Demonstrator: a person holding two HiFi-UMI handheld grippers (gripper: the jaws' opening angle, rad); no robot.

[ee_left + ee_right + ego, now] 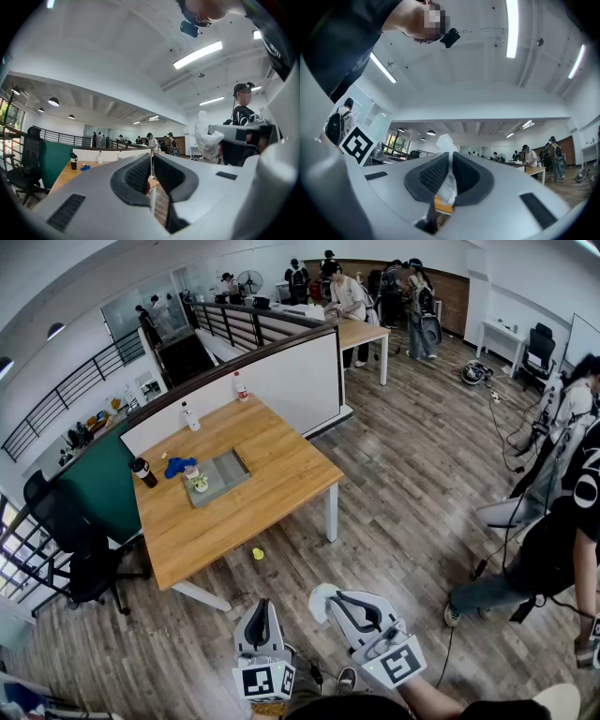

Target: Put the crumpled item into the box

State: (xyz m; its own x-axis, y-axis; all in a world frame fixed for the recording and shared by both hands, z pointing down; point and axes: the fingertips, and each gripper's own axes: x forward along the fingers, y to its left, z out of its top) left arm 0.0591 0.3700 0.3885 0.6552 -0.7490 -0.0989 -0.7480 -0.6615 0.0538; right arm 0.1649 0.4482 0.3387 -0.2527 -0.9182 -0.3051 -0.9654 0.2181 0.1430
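Jaws of the right gripper (449,161) are pinched tight on a crumpled wad (445,140) of thin, translucent white film or tissue, its top poking up past the pads, while the left gripper (152,164) is closed on nothing. Held low in front of the person, the wad is well apart from the shallow grey box (228,472) on the wooden table (272,479). It looks featherlight, soft and springy, likely to puff out or cling on release, so a firm pinch across its bulk suits it; crushing is no worry. A small white-and-green thing (197,482) sits at one end of the box, with a blue scrap (177,466), a dark cup (142,472) and two bottles (190,416) near. Plank floor (403,484) surrounds the table, a yellow speck (258,554) lying beside it, and people (349,296) gather at the far end of the open office.
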